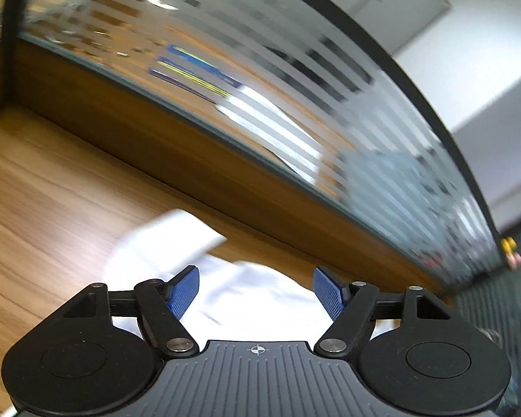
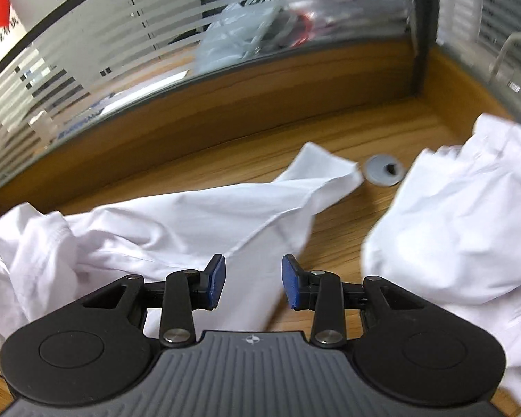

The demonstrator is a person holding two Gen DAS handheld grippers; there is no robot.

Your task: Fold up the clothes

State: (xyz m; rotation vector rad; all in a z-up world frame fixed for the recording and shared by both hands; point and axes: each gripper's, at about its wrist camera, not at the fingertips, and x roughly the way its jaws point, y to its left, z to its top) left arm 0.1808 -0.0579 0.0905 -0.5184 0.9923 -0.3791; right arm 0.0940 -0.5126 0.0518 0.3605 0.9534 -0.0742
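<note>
Right wrist view: a white shirt lies spread but rumpled on the desk, sleeve pointing at a grommet, beside a white pile. Right gripper hangs above it, jaws apart, empty; left gripper likewise, wider. Folding looks barely begun.

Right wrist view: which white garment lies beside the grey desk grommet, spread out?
The white shirt left of the grommet, sleeve reaching toward it; the white pile on the right is bunched.

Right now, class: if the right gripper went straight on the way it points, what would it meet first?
Most likely the spread white shirt: its cloth lies between and beyond the open jaws of the right gripper, though depth is unclear.
</note>
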